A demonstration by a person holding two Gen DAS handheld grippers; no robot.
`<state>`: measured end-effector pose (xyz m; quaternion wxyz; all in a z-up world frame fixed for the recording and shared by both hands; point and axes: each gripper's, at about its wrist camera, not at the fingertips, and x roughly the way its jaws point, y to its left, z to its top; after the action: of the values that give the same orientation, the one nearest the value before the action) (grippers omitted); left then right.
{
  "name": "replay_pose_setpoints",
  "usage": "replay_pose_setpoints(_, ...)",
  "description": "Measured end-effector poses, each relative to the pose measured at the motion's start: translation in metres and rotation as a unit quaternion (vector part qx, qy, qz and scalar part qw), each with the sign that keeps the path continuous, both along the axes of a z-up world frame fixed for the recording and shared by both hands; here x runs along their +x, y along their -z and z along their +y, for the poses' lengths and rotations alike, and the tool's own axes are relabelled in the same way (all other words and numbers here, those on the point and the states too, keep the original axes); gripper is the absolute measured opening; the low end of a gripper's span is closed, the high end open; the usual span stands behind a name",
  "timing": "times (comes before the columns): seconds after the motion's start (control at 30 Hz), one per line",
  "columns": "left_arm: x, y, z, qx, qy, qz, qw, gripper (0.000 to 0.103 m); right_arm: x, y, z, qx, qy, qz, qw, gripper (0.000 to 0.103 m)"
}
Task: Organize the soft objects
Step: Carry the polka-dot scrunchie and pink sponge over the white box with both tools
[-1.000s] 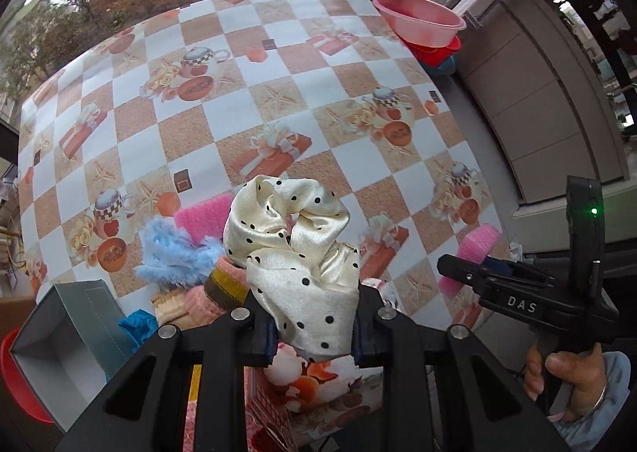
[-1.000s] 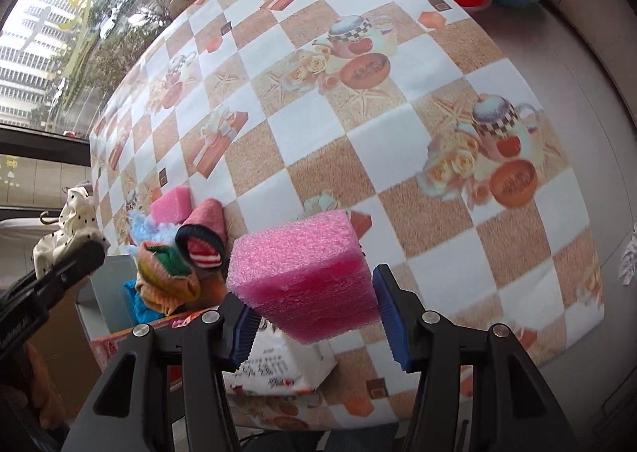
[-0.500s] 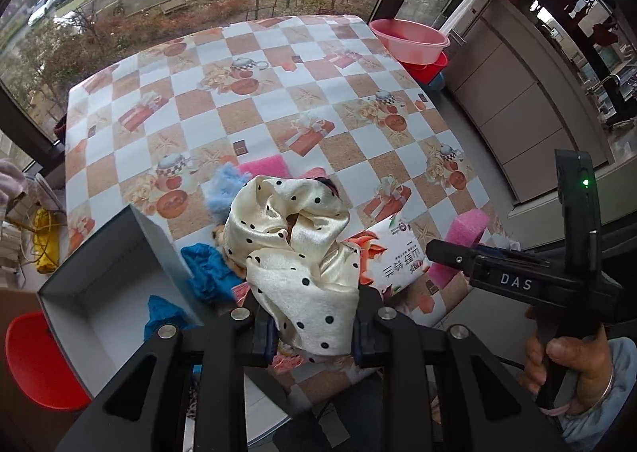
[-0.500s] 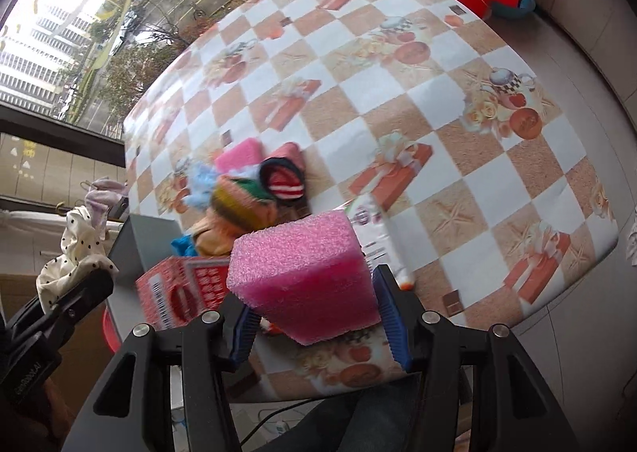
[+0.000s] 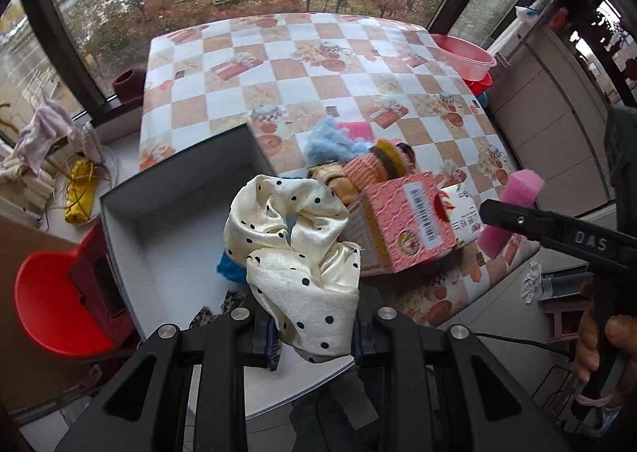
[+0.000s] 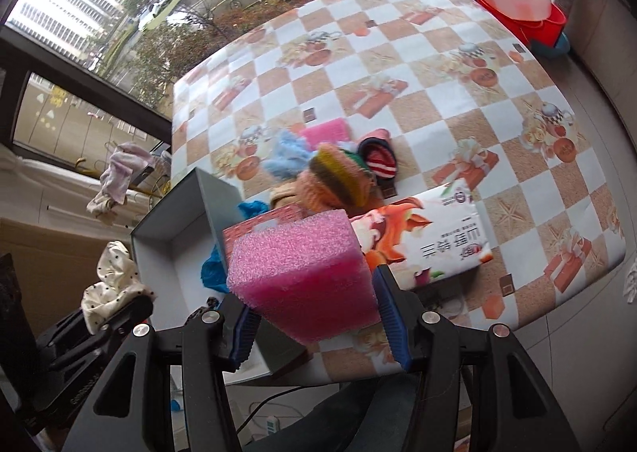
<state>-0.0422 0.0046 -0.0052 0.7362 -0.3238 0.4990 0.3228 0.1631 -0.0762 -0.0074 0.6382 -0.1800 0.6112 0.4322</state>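
Satin dotted scrunchie (image 5: pixel 296 253); porous foam block (image 6: pixel 302 280).

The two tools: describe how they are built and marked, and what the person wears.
Both tools are black plastic with silver screw heads along the finger arms. The left tool has dark blue ribbed pads; the right tool has brighter blue ribbed pads. Seen from the left wrist, the right tool's side bears white letters "DAS" above a pistol-style handle. A blue-grey sleeve shows under the hand.
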Motion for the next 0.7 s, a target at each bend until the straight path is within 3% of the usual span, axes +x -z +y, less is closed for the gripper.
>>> replay_pose_setpoints(0.33, -0.046, 0.014, -0.013, -0.011, -0.033, 0.016, 0.9993, 0.029, -0.068, -0.009, 0.012, 0.009, -0.081, -0.011, 0.997, 0.055)
replay_pose_setpoints(0.7, -0.058, 0.015, -0.022, -0.010, -0.045, 0.014, 0.9988, 0.029, -0.124, -0.003, 0.013, -0.003, -0.175, -0.016, 0.984, 0.055)
